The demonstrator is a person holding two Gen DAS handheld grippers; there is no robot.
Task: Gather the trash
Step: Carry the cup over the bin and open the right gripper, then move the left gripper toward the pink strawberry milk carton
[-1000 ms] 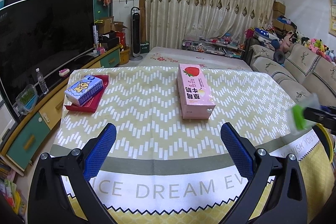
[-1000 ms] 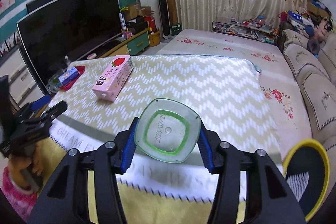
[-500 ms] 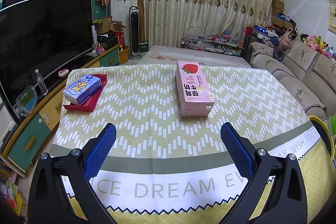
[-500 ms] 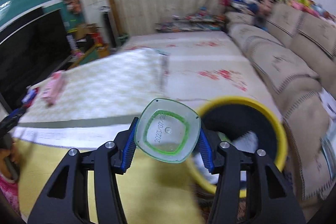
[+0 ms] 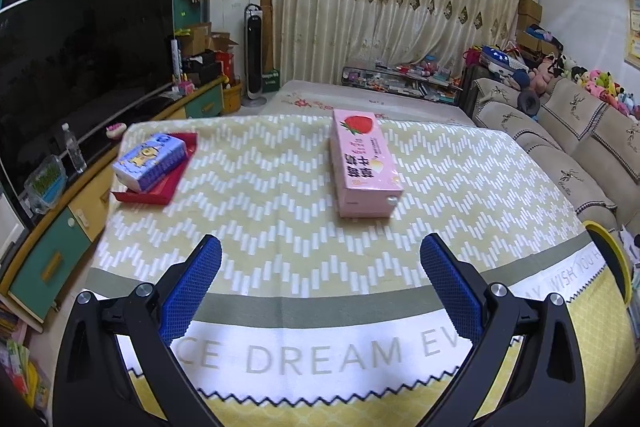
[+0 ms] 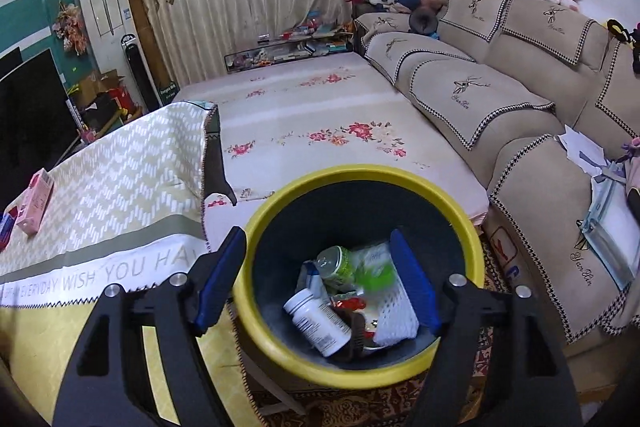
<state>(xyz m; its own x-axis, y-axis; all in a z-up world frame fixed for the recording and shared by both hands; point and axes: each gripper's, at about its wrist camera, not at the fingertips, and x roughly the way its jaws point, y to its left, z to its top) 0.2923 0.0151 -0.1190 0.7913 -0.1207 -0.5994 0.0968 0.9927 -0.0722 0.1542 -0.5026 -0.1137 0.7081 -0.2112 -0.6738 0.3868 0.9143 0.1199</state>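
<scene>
My right gripper (image 6: 318,239) hangs over the yellow-rimmed bin (image 6: 360,173) and its jaws are opening with nothing between them. A clear green plastic cup (image 6: 374,273), blurred, lies loose in the bin below, among a white pill bottle (image 6: 316,321), a green-labelled bottle (image 6: 336,263) and white foam netting (image 6: 394,311). My left gripper (image 5: 320,243) stands open and empty above the near edge of the table. Ahead of it a pink strawberry milk carton (image 5: 364,163) lies flat on the chevron tablecloth (image 5: 260,219).
A blue tissue pack (image 5: 150,161) rests on a red tray (image 5: 160,189) at the table's left. The bin's rim (image 5: 612,251) shows past the table's right corner. A beige sofa (image 6: 520,131) runs along the right, a floral mat (image 6: 320,123) beyond the bin.
My right gripper swung from over the table to above the bin, then opened, and the green cup dropped out of it into the bin. The left gripper stayed put.
</scene>
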